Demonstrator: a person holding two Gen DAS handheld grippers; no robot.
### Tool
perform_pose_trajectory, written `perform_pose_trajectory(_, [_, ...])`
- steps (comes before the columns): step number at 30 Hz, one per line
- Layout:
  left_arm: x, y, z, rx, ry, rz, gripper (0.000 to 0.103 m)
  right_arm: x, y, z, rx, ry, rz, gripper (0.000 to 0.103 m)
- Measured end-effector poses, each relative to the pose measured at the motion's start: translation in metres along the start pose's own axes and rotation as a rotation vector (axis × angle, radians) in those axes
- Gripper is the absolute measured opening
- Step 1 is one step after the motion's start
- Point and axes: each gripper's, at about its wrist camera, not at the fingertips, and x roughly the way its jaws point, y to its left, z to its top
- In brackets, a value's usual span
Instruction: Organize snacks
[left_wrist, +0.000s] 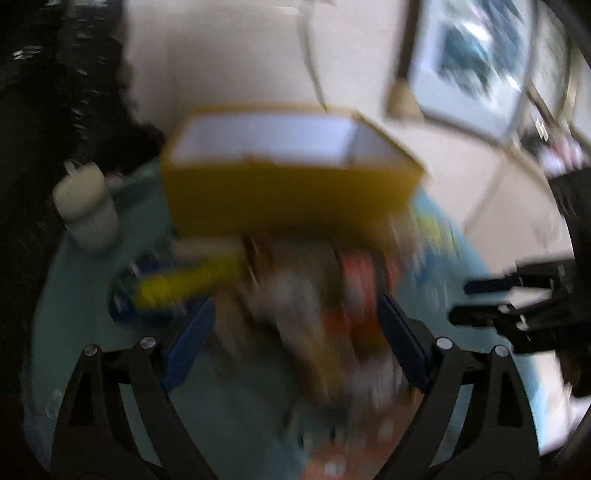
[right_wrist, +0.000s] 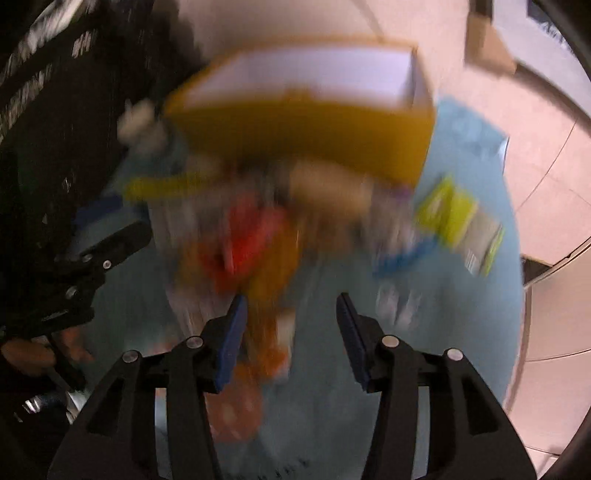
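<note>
Both views are heavily blurred by motion. A yellow open box (left_wrist: 288, 192) with a white inside stands at the far side of a round light-blue table (left_wrist: 85, 295); it also shows in the right wrist view (right_wrist: 306, 125). A pile of snack packets (left_wrist: 314, 295) lies in front of it, red, orange and yellow ones among them (right_wrist: 251, 243). My left gripper (left_wrist: 295, 332) is open above the pile, empty. My right gripper (right_wrist: 291, 332) is open over orange packets, empty; it shows at the right of the left wrist view (left_wrist: 480, 299).
A white cylindrical container (left_wrist: 86, 206) stands at the table's left edge. A yellow-green packet (right_wrist: 454, 218) lies apart on the right of the table. A dark patterned surface (left_wrist: 55, 92) lies to the left and pale tiled floor (right_wrist: 535, 166) beyond the table.
</note>
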Motion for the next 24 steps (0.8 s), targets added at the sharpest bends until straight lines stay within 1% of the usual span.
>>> perform_pose_trajectory(2, [0.006, -0.013, -0.025, 0.071, 0.035, -0.011, 0.09, 0.015, 0.005, -0.02, -0.015, 0.05, 0.0, 0.051])
perform_pose_trajectory(4, [0.012, -0.022, -0.039, 0.105, 0.04, -0.015, 0.09, 0.025, 0.009, -0.032, -0.038, 0.064, 0.0, 0.051])
perform_pose_trajectory(6, [0.019, -0.024, -0.042, 0.077, 0.038, -0.02, 0.09, 0.032, 0.013, -0.035, -0.052, 0.066, -0.011, 0.051])
perform_pose_trajectory(8, [0.028, -0.025, -0.04, 0.033, 0.039, -0.046, 0.09, 0.037, 0.015, -0.035, -0.053, 0.062, -0.009, 0.051])
perform_pose_trajectory(9, [0.033, -0.027, -0.042, 0.032, 0.048, -0.043, 0.088, 0.042, 0.016, -0.033, -0.06, 0.057, -0.008, 0.051])
perform_pose_trajectory(10, [0.038, -0.027, -0.043, 0.022, 0.058, -0.04, 0.088, 0.046, 0.017, -0.033, -0.075, 0.055, -0.018, 0.051])
perform_pose_trajectory(11, [0.044, -0.026, -0.044, -0.007, 0.075, -0.054, 0.087, 0.049, 0.021, -0.034, -0.101, 0.047, -0.022, 0.052])
perform_pose_trajectory(12, [0.045, -0.025, -0.045, -0.028, 0.086, -0.084, 0.079, 0.052, 0.026, -0.035, -0.123, 0.043, -0.026, 0.051])
perform_pose_trajectory(13, [0.044, -0.028, -0.047, -0.034, 0.091, -0.09, 0.07, 0.056, 0.031, -0.035, -0.148, 0.055, -0.039, 0.049])
perform_pose_trajectory(14, [0.042, -0.031, -0.048, -0.015, 0.093, -0.078, 0.063, 0.057, 0.033, -0.034, -0.165, 0.072, -0.043, 0.036])
perform_pose_trajectory(16, [0.035, -0.034, -0.049, 0.011, 0.086, -0.09, 0.05, 0.057, 0.037, -0.034, -0.188, 0.07, -0.06, 0.029])
perform_pose_trajectory(17, [0.029, -0.032, -0.049, 0.004, 0.08, -0.101, 0.047, 0.056, 0.035, -0.035, -0.175, 0.068, -0.042, 0.025])
perform_pose_trajectory(18, [0.025, -0.028, -0.047, -0.012, 0.068, -0.113, 0.036, 0.054, 0.033, -0.036, -0.167, 0.062, -0.047, 0.024])
perform_pose_trajectory(19, [0.021, -0.025, -0.046, -0.02, 0.06, -0.111, 0.033, 0.053, 0.031, -0.036, -0.162, 0.058, -0.05, 0.024])
perform_pose_trajectory(21, [0.014, -0.012, -0.046, -0.044, 0.045, -0.087, 0.032, 0.048, 0.024, -0.039, -0.14, 0.056, -0.04, 0.023])
perform_pose_trajectory(24, [0.007, 0.011, -0.046, -0.114, 0.032, -0.055, 0.032, 0.038, 0.016, -0.038, -0.115, 0.039, -0.033, 0.023])
